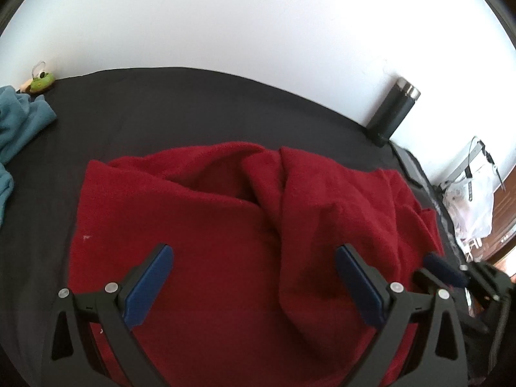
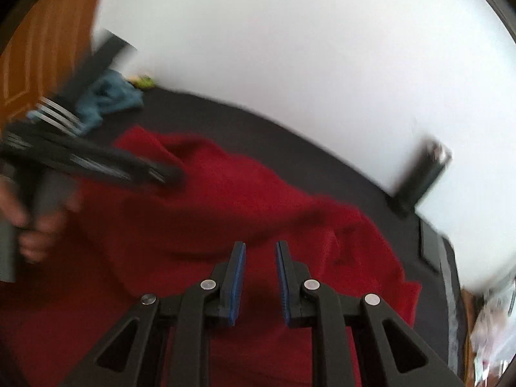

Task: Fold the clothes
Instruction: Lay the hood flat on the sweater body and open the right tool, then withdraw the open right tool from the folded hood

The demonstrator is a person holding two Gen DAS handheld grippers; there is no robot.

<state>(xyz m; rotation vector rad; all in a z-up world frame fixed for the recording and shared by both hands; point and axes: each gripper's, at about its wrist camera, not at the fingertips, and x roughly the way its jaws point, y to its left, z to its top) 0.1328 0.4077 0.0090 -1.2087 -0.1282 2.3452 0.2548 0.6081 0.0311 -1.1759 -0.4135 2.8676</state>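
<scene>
Two tools are in view over one deep red, fleecy cloth garment (image 1: pixel 200 225), which lies crumpled on a flat surface under a smooth black cover (image 1: pixel 193 103); whether that surface is a table or a bed cannot be told. The red fabric has a soft, napped texture. It fills the lower centre of the left wrist view, with a thick ridge fold running from upper centre down toward the lower right and a shallow hollow just left of it. Its left edge is fairly straight; its right side is bunched.

Left tool (image 1: pixel 254 251): black rigid frame, blue flat pads (image 1: pixel 148 287), jaws spread wide above the red fabric, nothing between them.

Right tool (image 2: pixel 260 251): same build, blue ribbed pads (image 2: pixel 237 280), jaws nearly closed with a narrow gap, nothing gripped. This view is motion-blurred.

At the upper left of the left wrist view lies a rumpled teal fleece cloth (image 1: pixel 19 122), well apart from the red garment, with a small green object (image 1: pixel 40 80) beside it at the white wall (image 1: pixel 258 16). A dark cylindrical flask with a silver cap (image 1: pixel 393 106) leans against the wall at right.
</scene>
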